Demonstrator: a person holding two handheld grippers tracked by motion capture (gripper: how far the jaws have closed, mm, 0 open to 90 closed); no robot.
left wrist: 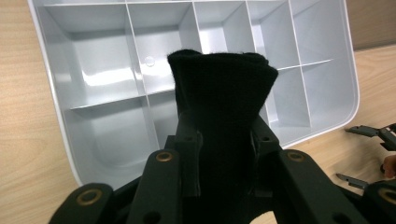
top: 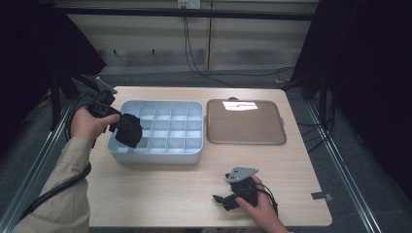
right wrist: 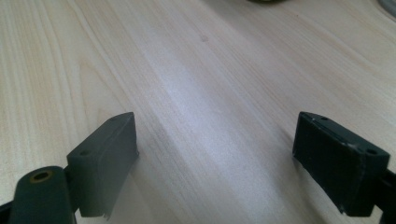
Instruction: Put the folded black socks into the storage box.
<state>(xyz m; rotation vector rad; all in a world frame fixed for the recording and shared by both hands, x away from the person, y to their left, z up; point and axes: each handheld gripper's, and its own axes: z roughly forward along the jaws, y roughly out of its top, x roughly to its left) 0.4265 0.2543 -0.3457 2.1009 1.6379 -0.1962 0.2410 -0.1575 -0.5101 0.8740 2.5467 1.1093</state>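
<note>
My left hand (top: 86, 124) is raised at the table's left edge, forearm in a beige sleeve (top: 63, 189) coming up from the near-left corner, and my left gripper (top: 119, 124) points in over the near-left corner of the grey compartment tray (top: 160, 154). Its jaws are clamped on a black folded cloth (left wrist: 219, 93), which stands up between the pads and hangs above the tray's compartments (I cannot tell which cell lies right under it).

My right hand (top: 260, 206) rests low near the table's front edge, toward the right, with my right gripper (top: 232, 191) pointing left along the wood. Its jaws stand wide apart with only bare tabletop between them.

The table (top: 160, 194) is pale wood grain. A brown flat tray (top: 245, 141) sits just beside the grey one, toward the far-right corner, catching a bright glare. Beyond the far edge, cables (top: 194, 58) trail over a grey floor before a pale wall; dark curtains hang on both sides.
</note>
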